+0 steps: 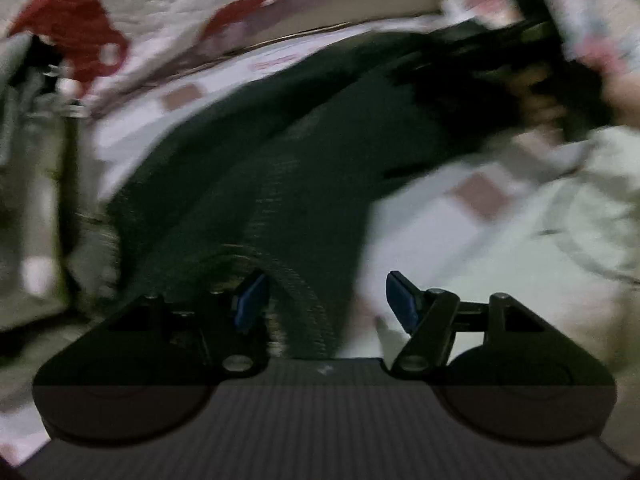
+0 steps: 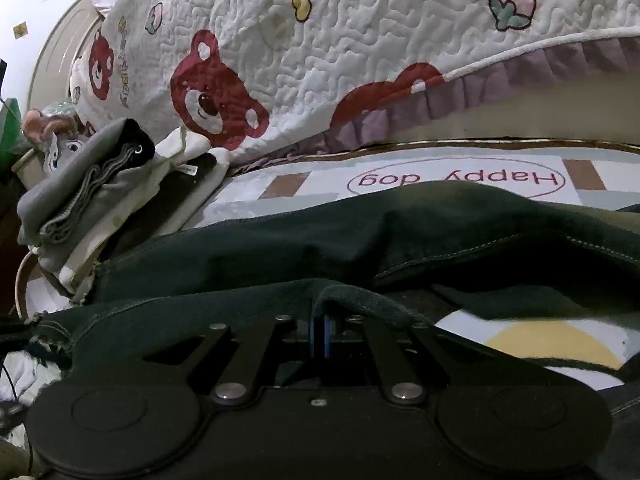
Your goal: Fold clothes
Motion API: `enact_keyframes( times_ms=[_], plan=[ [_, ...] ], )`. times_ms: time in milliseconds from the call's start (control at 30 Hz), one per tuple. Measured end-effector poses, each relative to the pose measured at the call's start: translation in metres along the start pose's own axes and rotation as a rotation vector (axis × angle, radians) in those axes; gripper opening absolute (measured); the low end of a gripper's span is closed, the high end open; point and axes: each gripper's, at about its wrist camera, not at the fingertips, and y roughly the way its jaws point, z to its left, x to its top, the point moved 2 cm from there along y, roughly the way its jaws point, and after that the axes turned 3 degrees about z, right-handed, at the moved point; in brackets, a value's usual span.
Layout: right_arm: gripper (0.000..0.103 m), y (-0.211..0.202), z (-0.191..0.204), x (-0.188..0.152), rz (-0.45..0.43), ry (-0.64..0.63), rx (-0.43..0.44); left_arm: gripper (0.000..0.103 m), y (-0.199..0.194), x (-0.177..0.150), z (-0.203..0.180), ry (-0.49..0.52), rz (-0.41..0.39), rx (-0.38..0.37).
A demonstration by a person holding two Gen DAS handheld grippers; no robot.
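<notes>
Both claws are mine: the right one (image 2: 319, 336) has its 2 blue pads pressed together on a raised pleat of the dark garment (image 2: 360, 232), while the left one (image 1: 326, 300) stands wide with nothing between its pads, a ribbed edge of the same cloth lying just ahead of its left pad (image 1: 250, 300)

Largest first: the quilt (image 2: 360, 40) with red bears rises behind the work area, and below it the mat (image 2: 460, 178) printed "Happy dog" carries the garment, which sprawls across most of the mat and hangs bunched toward me. At the far left sits a pile of folded clothes (image 2: 80, 200), touching the garment's edge. The left view is badly blurred, so I cannot tell exactly which hem lies under that claw

To do this step well, I judge I should keep the right grip firm and low, then bring the left claw onto the ribbed edge and close on 1 layer only. With 2 matched corners held, I would pull gently apart so the cloth goes taut before laying it over. The risk, I think, is pinching 2 layers or dragging the garment into the pile
</notes>
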Motion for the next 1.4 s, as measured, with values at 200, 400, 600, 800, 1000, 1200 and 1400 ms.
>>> enact_keyframes(
  times_ms=[200,400,600,800,1000,1200,1400],
  plan=[
    [0.005,-0.004,-0.006,0.003,-0.015,0.036,-0.006,0.065,0.004,0.017,0.042,-0.161,-0.121,0.260],
    [0.014,-0.001,-0.016,-0.005,0.007,0.111,0.007,0.064,-0.005,0.005,0.032,-0.168,-0.175,0.216],
    [0.039,0.009,-0.019,-0.018,0.036,0.235,0.108,0.065,-0.017,-0.008,0.011,-0.147,-0.236,0.071],
    [0.050,0.029,-0.007,-0.028,0.077,0.298,0.196,0.064,-0.013,-0.005,-0.010,-0.073,-0.254,-0.008],
    [0.013,0.010,0.012,-0.016,0.013,0.335,0.337,0.065,-0.010,0.002,-0.027,-0.013,-0.289,-0.008],
    [0.010,-0.025,0.034,-0.010,-0.031,0.393,0.412,0.065,-0.021,0.011,-0.046,0.029,-0.414,-0.008],
    [0.007,-0.040,0.043,-0.015,-0.043,0.416,0.443,0.066,-0.004,0.024,-0.057,0.087,-0.389,0.062]
  ],
)
